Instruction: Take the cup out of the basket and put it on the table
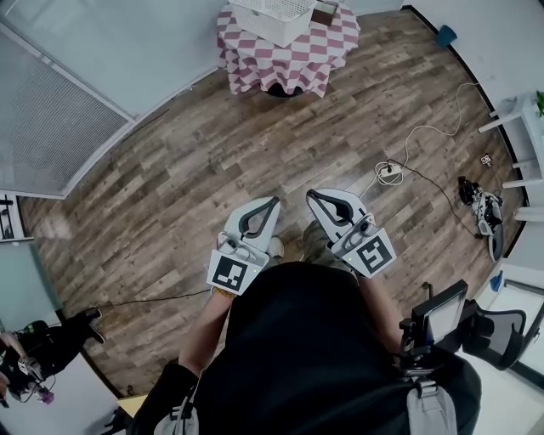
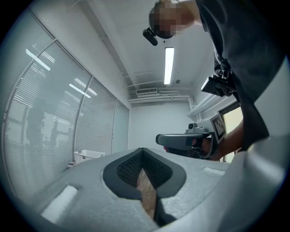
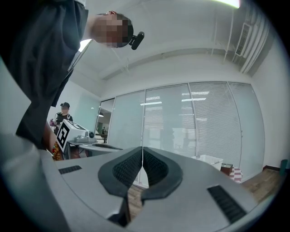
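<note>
Gripping, left tool (image 1: 270, 202): nothing; your jaws are pressed together.
Right tool (image 1: 313, 195): likewise closed on nothing, just beside your left one.
Basket (image 1: 274, 17): white, on the checkered desk (image 1: 293, 64), well ahead of both tools.
Cup: you cannot make it out at this range.

A black top (image 1: 314, 357) with short sleeves (image 1: 174, 381) is worn. A small black camera (image 2: 151, 36) is carried at the head. The left gripper (image 1: 270, 204) and the right gripper (image 1: 314, 197) are cased in smooth light-grey shells, and their jaws are lined with black ridged pads (image 3: 156, 167). A white left cube (image 1: 231, 272) and right cube (image 1: 372, 253), each printed with black square markers, are fixed at the grippers' rear ends.
</note>
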The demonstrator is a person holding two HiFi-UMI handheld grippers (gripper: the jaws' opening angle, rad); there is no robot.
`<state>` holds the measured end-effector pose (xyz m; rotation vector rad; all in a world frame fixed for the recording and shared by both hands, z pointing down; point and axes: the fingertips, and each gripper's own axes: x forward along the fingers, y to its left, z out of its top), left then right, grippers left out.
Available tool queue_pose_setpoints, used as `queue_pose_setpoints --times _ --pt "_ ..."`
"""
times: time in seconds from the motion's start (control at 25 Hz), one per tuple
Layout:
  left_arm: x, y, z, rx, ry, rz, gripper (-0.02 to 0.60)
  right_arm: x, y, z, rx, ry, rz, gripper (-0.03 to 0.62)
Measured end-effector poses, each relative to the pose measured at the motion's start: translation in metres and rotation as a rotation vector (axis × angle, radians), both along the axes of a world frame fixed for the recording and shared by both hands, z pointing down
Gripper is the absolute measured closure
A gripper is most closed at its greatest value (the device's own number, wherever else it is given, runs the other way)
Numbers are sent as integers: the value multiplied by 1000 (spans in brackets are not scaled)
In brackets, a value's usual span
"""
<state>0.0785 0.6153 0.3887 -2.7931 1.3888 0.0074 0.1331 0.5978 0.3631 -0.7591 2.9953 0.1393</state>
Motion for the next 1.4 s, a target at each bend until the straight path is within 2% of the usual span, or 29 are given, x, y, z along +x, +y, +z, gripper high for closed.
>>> queue_pose_setpoints --times 0.08,0.32,0.52,0.68,0.84,1.04,1.24,1.4 --pt "-1 -7 -2 13 8 3 584 -2 -8 1 2 -4 3 580" --pt "-7 -34 7 -11 10 -38 584 -7 -39 11 -3 -7 -16 580" --pt "-11 -80 14 -16 -15 -84 584 -9 -88 22 -3 4 -62 580" --pt "-12 -112 7 -10 -10 -130 584 -6 -125 19 -6 -25 -76 580" --pt "-2 -158 -2 14 -36 -140 584 2 -175 19 -24 -21 -93 580" --pt "3 -208 -3 -25 -39 -168 584 7 -226 33 -4 37 -128 580" --pt "27 -251 -12 40 -52 -165 584 25 -275 33 -71 -24 -119 580" --pt "39 -281 -9 37 -60 -172 584 33 -302 37 -51 -24 -143 580"
